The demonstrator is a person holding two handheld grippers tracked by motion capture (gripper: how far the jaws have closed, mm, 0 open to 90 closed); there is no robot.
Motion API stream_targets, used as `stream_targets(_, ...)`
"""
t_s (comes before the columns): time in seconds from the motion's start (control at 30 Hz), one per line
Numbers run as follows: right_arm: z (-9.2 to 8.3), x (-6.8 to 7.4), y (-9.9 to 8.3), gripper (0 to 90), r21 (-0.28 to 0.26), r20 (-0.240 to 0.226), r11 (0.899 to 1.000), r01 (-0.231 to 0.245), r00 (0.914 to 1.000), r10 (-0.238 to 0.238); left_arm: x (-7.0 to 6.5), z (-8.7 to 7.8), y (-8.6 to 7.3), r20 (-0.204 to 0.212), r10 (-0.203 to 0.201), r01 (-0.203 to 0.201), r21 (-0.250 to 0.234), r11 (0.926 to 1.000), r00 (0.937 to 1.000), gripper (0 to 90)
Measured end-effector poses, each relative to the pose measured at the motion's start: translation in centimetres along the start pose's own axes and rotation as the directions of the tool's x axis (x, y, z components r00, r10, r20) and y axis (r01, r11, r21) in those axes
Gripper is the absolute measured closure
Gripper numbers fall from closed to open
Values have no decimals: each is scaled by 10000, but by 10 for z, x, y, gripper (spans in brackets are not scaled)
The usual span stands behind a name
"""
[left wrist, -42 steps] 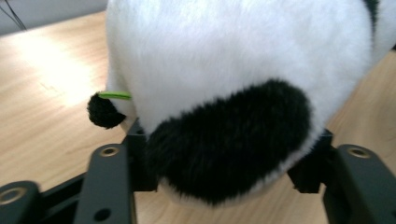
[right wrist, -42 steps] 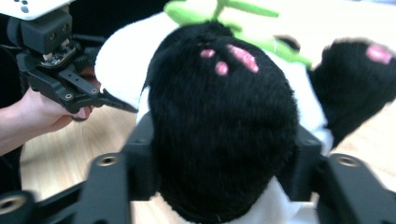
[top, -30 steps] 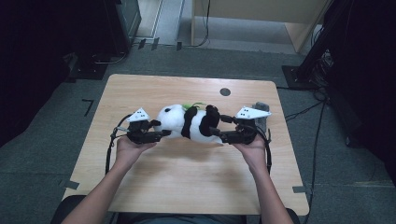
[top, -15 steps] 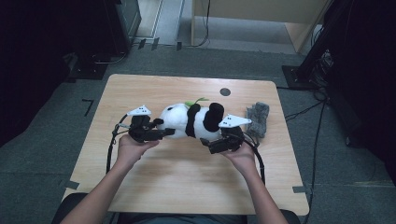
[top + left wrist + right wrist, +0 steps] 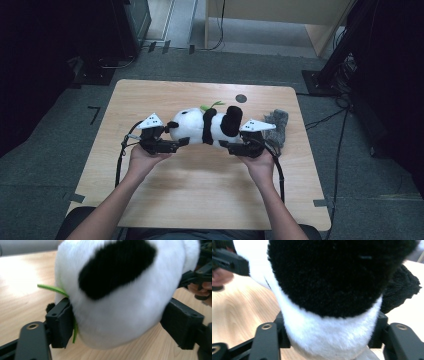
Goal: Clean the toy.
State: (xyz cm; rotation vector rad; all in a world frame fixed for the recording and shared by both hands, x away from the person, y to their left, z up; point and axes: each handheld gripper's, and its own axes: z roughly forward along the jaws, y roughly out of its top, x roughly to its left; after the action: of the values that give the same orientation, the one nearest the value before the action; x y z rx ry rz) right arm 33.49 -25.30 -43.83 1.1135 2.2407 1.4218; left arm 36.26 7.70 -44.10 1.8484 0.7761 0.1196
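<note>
- Plush panda (image 5: pixel 205 127): we found it lying lengthwise across the middle of the wooden table (image 5: pixel 200 200), its white head toward the left and its black-and-white rear toward the right. In the high view it sat between the two grippers.
- Left gripper (image 5: pixel 176 143): we recorded it in the person's left hand (image 5: pixel 145 157), at the left end of the toy. In the left gripper view its two black jaws stood on either side of the white head (image 5: pixel 120 305), pressed into the fur and grasping it. A black eye patch (image 5: pixel 115 266) faced that camera.
- Right gripper (image 5: pixel 229 145): we recorded it in the person's right hand (image 5: pixel 260 162), at the right end of the toy. In the right gripper view its jaws clasped the white band of plush (image 5: pixel 329 332) below a large black patch, holding the panda's rear.
- Green leaf (image 5: pixel 212 106): we noted a thin green strip at the far side of the panda; in the left gripper view it ran beside the head and down by one jaw (image 5: pixel 53 288).
- Grey furry item (image 5: pixel 279 125): we saw it on the table just right of the right gripper, near the right edge. We could not tell what it was.
- Dark round spot (image 5: pixel 241 98): we logged it on the tabletop toward the far edge, apart from the toy.
</note>
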Motion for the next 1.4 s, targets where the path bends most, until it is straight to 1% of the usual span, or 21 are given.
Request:
stream_targets(0.13, -6, -1, 3, 422, 189, 0, 9992, -360, 9994, 360, 2, 1, -2, 256, 130, -133, 125, 9998, 9996, 167)
stream_targets(0.23, -11, -4, 4, 423, 191, 29, 9987, -474, 9989, 474, 1, 0, -3, 347, 504, -508, 107, 9986, 9981, 171)
stream_targets(0.3, -16, -6, 4, 428, 122, 45, 9981, -596, 9982, 596, 1, -1, -4, 140, 799, -801, 130, 9967, 9967, 173)
stream_targets(0.4, -24, -11, 4, 428, -8, 129, 9951, -985, 9951, 985, 5, -6, -9, 59, 767, -767, -89, 9970, 9970, 231)
stream_targets(0.5, -33, -18, 3, 427, -161, -138, 9909, -1337, 9910, 1335, 8, -7, -13, 130, 667, -666, -30, 9978, 9977, 231)
stream_targets(0.53, -35, -19, 3, 426, -186, -269, 9903, -1376, 9902, 1371, 8, -6, -15, 177, 754, -754, 7, 9972, 9970, 231)
stream_targets(0.63, -38, -18, 4, 424, -112, -660, 9915, -1295, 9895, 1285, 2, -4, -17, 281, 1315, -1321, 199, 9910, 9909, 234)
stream_targets(0.73, -35, -14, 5, 424, 143, -1095, 9920, -1254, 9859, 1262, -4, -2, -19, 407, 1906, -1912, 100, 9815, 9808, 234)
stream_targets(0.8, -31, -11, 6, 424, 434, -1570, 9932, -1084, 9810, 1139, -5, -1, -21, 308, 2191, -2198, 219, 9753, 9752, 172)
stream_targets(0.87, -27, -9, 5, 425, 791, -1898, 9911, -1069, 9744, 1203, -6, 2, -22, 237, 2382, -2390, 374, 9703, 9709, 102)
stream_targets(0.9, -25, -8, 5, 425, 947, -2034, 9899, -1053, 9714, 1228, -8, 3, -23, 282, 2509, -2520, 425, 9668, 9676, 68)
stream_targets(0.93, -22, -6, 5, 426, 1067, -2209, 9887, -1050, 9671, 1265, -9, 6, -24, 494, 2616, -2636, 395, 9638, 9639, 34)
stream_targets(0.97, -19, -4, 5, 425, 1146, -2422, 9880, -1033, 9617, 1286, -12, 8, -25, 417, 2729, -2746, 434, 9606, 9611, 27)
stream_targets(1.0, -16, 0, 5, 425, 1132, -2463, 9889, -959, 9616, 1214, -14, 9, -24, 152, 2754, -2758, 502, 9599, 9612, 23)
stream_targets(1.07, -15, 3, 6, 419, 1116, -2321, 9892, -948, 9654, 1187, -13, 8, -22, 160, 2529, -2533, 372, 9667, 9674, 33)
stream_targets(1.1, -16, 2, 6, 413, 1114, -2338, 9875, -1112, 9629, 1348, -14, 7, -22, 84, 2545, -2547, 285, 9666, 9670, 60)
stream_targets(1.17, -16, 1, 5, 386, 1033, -2270, 9874, -1195, 9637, 1404, -16, 6, -20, -10, 2577, -2576, 180, 9661, 9662, 110)
stream_targets(1.2, -16, -1, 5, 370, 997, -2282, 9867, -1285, 9622, 1483, -17, 5, -19, -92, 2530, -2529, 109, 9674, 9674, 129)
stream_targets(1.3, -16, -2, 4, 320, 910, -2200, 9862, -1384, 9630, 1554, -17, 4, -18, -98, 2330, -2329, 65, 9725, 9724, 190)
stream_targets(1.37, -15, -2, 4, 260, 833, -2058, 9885, -1260, 9684, 1407, -17, 4, -17, -157, 2303, -2303, 35, 9731, 9730, 257)
stream_targets(1.4, -14, -3, 3, 230, 765, -2038, 9892, -1249, 9692, 1381, -18, 3, -17, -117, 2244, -2243, 32, 9745, 9744, 294)
